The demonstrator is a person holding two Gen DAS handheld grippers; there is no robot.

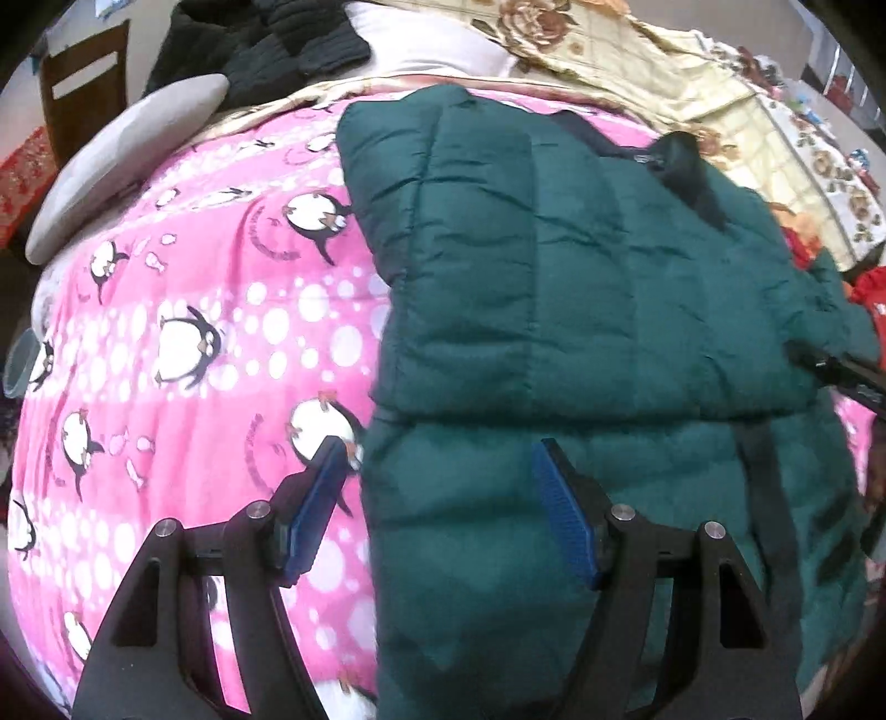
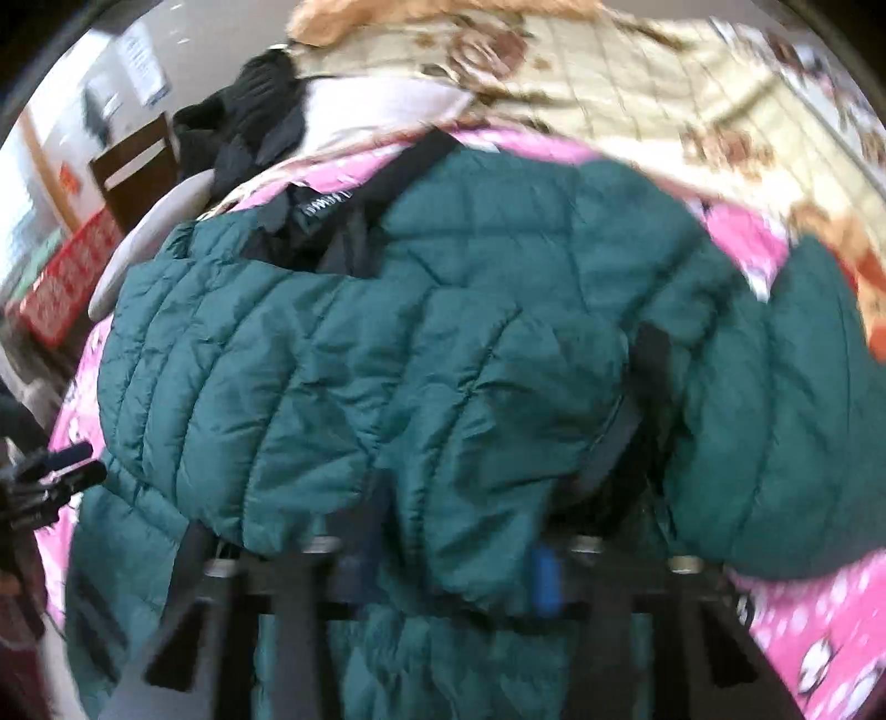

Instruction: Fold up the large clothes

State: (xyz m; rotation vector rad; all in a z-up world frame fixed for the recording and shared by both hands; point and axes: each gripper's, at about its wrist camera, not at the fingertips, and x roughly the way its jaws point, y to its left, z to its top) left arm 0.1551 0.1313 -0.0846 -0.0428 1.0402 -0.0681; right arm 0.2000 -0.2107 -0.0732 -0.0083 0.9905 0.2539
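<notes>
A dark green quilted jacket lies on a pink penguin-print blanket, partly folded over itself. My left gripper is open and empty, hovering over the jacket's left edge near its lower part. In the right wrist view the jacket fills the frame, and a folded green flap lies between the blue pads of my right gripper; the view is blurred, so its grip is unclear. The right gripper also shows at the right edge of the left wrist view.
A grey pillow lies at the back left. Black clothes and a cream floral quilt lie behind the jacket. A wooden chair stands at far left. A red patterned box sits on the floor.
</notes>
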